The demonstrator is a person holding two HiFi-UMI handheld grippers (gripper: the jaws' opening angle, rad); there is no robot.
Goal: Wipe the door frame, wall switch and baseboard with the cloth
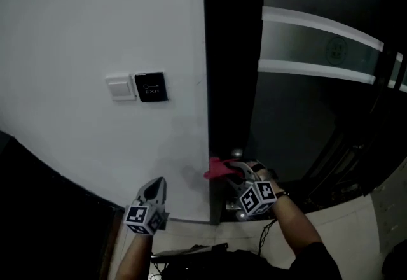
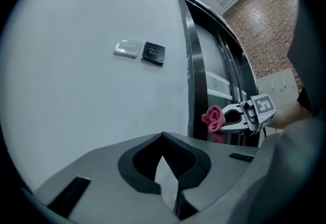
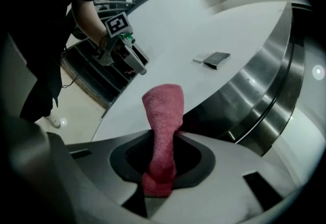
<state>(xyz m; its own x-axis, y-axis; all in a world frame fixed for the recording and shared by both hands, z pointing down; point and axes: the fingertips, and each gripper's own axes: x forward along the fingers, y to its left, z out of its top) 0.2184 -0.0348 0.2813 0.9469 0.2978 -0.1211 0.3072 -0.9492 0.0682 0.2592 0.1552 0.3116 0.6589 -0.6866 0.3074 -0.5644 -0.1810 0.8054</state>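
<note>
The right gripper (image 1: 233, 171) is clamping a pink cloth (image 1: 217, 169) at the low end of the dark door frame (image 1: 232, 49), whose length is running straight upward from it. The left gripper (image 1: 154, 188), jaws together and empty, is hovering by the white wall (image 1: 95, 18).

The wall (image 1: 95, 30) fills the left of the head view. On it, left of centre, is the switch (image 1: 120, 88), with a button plate (image 1: 151, 87) touching its right side. The door frame (image 1: 232, 81) runs down the middle, and the door (image 1: 318, 107) lies to its right. At lower centre the cloth (image 1: 218, 169) sits in the right claw (image 1: 230, 170) at the frame's left edge. The left claw (image 1: 156, 187) is further left, near the wall.
</note>
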